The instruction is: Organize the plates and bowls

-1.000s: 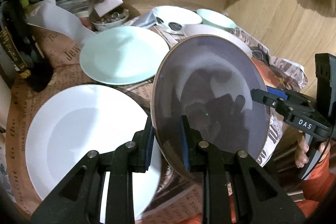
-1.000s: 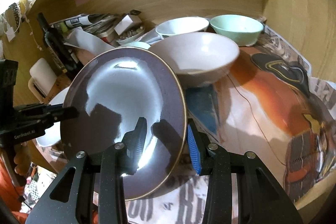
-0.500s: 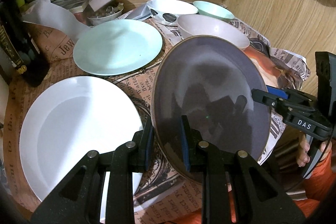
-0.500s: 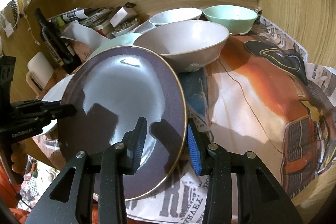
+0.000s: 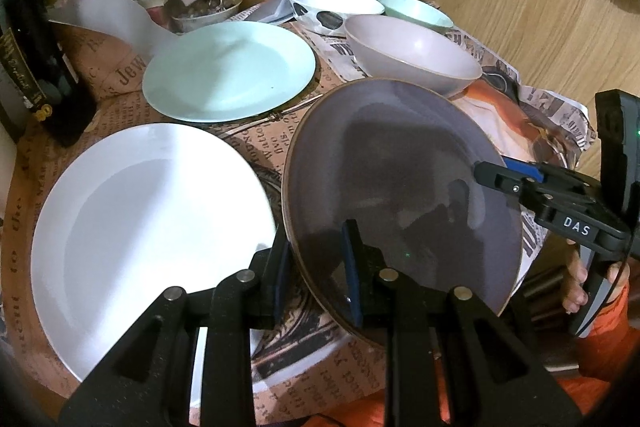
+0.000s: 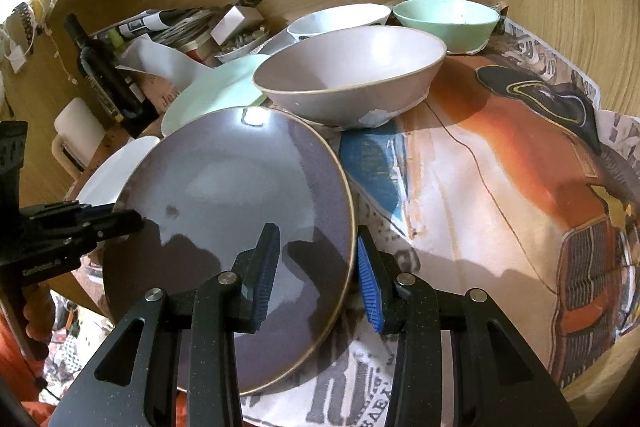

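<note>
The purple plate (image 5: 400,187) is held off the table by both grippers at once, the left gripper (image 5: 316,267) clamped on its near-left rim and the right gripper (image 6: 316,271) clamped on the opposite rim. Against a second ago, the plate is seen tipped much flatter, its face now turned up rather than standing towards the camera, and it sits lower against the newspaper-covered table (image 6: 500,167). In the left wrist view more of the pink-grey bowl (image 5: 412,53) is now exposed behind the plate's far edge, which hangs just in front of that bowl. The grip itself is unchanged on both sides; no opening of either pair of jaws is seen. The white plate (image 5: 152,227) and the mint plate (image 5: 228,71) lie untouched to the left, the white bowl (image 5: 332,5) and the mint bowl (image 5: 416,11) at the back. It is judged that a set-down or a stacking move is being prepared, most likely onto one of the plates beside it; whether the rim already touches the table cannot be told
</note>
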